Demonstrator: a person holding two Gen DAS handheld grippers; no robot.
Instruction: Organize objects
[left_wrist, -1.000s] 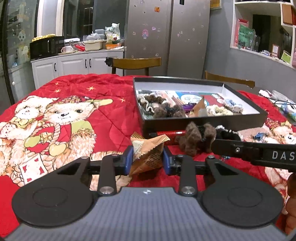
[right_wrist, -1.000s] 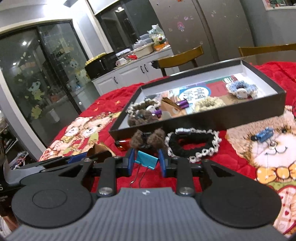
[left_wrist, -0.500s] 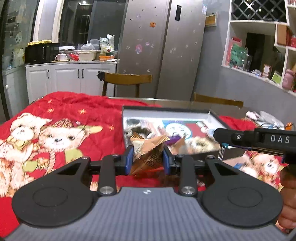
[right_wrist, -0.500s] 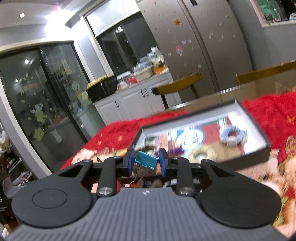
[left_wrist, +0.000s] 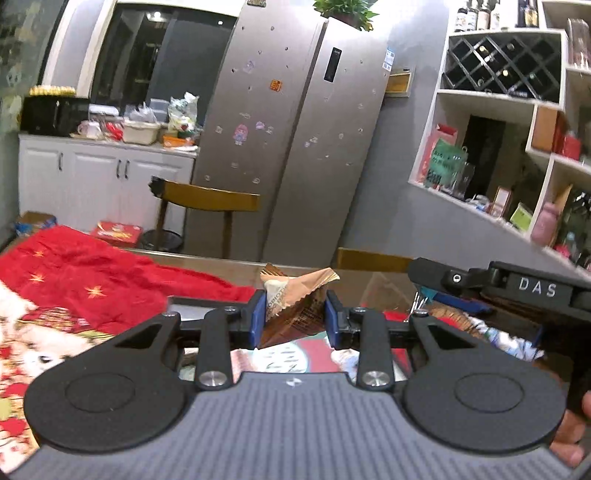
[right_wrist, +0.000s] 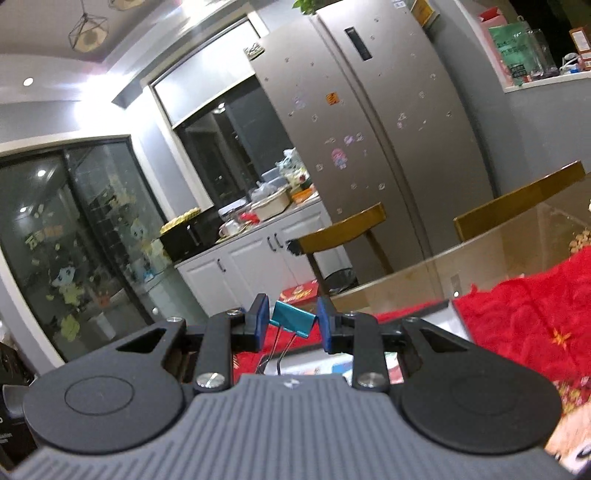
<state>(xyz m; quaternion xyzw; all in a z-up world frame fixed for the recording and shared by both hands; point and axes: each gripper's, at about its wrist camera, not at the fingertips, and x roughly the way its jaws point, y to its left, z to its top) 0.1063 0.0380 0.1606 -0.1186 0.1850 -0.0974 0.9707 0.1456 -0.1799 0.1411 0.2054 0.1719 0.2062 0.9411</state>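
My left gripper (left_wrist: 294, 317) is shut on a crinkled brown snack wrapper (left_wrist: 295, 299), held up in the air over the black box (left_wrist: 207, 303), whose printed floor shows just below the fingers. To its right in the left wrist view the other gripper's black arm reaches in with a teal clip hanging under it. In the right wrist view my right gripper (right_wrist: 291, 325) is shut on that teal binder clip (right_wrist: 293, 322), its wire handles dangling down. The box rim (right_wrist: 417, 308) lies low behind those fingers.
A red blanket (left_wrist: 92, 280) with bear prints covers the table. Wooden chairs (left_wrist: 207, 199) stand at the far side, before a steel fridge (left_wrist: 295, 147). White cabinets with a cluttered counter are at the left, wall shelves (left_wrist: 517, 184) at the right. A hand (left_wrist: 576, 439) shows at the lower right edge.
Both grippers have risen with their loads and tilted up, so the box and the loose items on the blanket have dropped almost out of view. Neither grip has changed.
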